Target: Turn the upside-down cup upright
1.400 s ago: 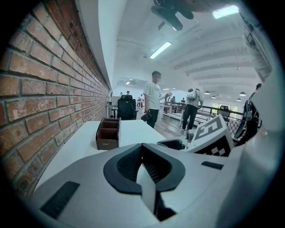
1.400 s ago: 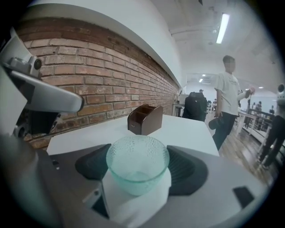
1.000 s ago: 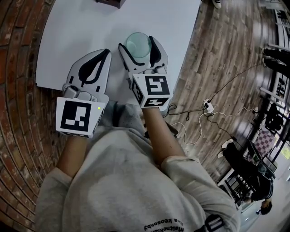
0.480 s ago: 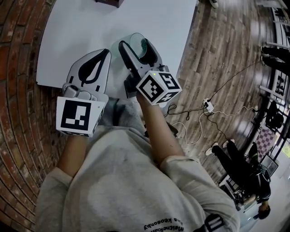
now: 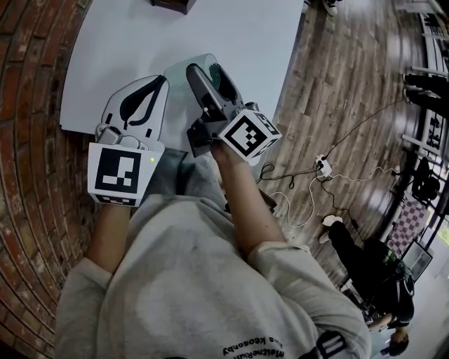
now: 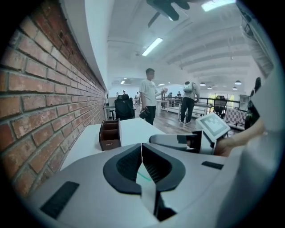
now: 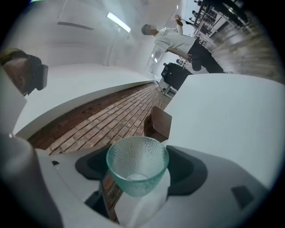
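Nearest the camera, a person in a grey sweatshirt is reaching both arms forward over the near edge of a white table. The left gripper is pointing across the table's near left corner, angled somewhat down. Its jaws are pressing together with nothing between them. Just beside it on the right, the right gripper is lying rolled onto its side, its marker cube tipping over to the right in the head view. Its jaws are clamping a cup from both sides, the dark pads pressing on the cup's wall.

The cup is a clear, greenish, dimpled glass, wider at the rim than at the base. It is sitting tilted roughly on its side in the grip, over the near part of the table, neither mouth-down nor upright. Whether it is touching the tabletop is not showing.

Farther along the table, a brown box with open compartments is standing. A brick wall is running along the table's left side. A wood floor is stretching off to the right, with cables trailing across it. Well beyond the table, people are standing in the open room.
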`<action>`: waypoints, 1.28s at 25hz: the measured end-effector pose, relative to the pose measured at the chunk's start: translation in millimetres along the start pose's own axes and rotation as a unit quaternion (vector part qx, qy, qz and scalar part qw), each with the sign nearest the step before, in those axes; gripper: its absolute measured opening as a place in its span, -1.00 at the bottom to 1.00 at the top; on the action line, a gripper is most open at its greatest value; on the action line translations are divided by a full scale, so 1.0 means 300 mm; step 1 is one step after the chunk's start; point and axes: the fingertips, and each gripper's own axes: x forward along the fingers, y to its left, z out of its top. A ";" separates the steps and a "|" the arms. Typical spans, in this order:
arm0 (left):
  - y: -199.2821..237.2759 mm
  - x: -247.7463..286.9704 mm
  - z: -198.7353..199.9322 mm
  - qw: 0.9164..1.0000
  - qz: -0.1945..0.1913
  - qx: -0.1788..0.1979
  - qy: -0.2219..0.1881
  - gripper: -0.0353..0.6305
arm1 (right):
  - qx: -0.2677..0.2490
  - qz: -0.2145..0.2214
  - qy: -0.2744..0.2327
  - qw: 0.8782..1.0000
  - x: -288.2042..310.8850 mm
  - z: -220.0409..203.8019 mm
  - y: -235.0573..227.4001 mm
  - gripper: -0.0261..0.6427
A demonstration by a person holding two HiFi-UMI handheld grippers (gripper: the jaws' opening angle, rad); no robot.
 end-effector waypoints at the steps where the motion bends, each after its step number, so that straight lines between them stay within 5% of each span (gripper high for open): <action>1: -0.002 0.006 -0.014 1.000 -0.004 0.018 0.013 -0.86 | 0.004 0.002 0.000 1.000 -0.002 0.000 0.003 0.21; 5: -0.011 0.027 -0.057 0.996 -0.017 0.074 0.046 -0.83 | 0.011 0.010 -0.001 1.000 -0.004 0.000 0.013 0.21; 8: -0.030 0.037 -0.082 0.993 -0.040 0.093 0.059 -0.44 | 0.012 0.013 0.000 1.000 -0.005 -0.001 0.023 0.21; 15: -0.057 0.072 -0.146 0.982 -0.072 0.141 0.102 0.01 | 0.017 0.021 0.008 1.000 -0.009 0.005 0.039 0.21; 25: -0.077 0.120 -0.224 0.963 -0.100 0.203 0.147 0.15 | 0.027 0.037 0.026 0.999 -0.014 -0.030 0.063 0.21; 32: -0.092 0.150 -0.237 0.957 -0.110 0.220 0.156 0.16 | 0.039 0.057 0.038 0.997 -0.012 -0.037 0.097 0.21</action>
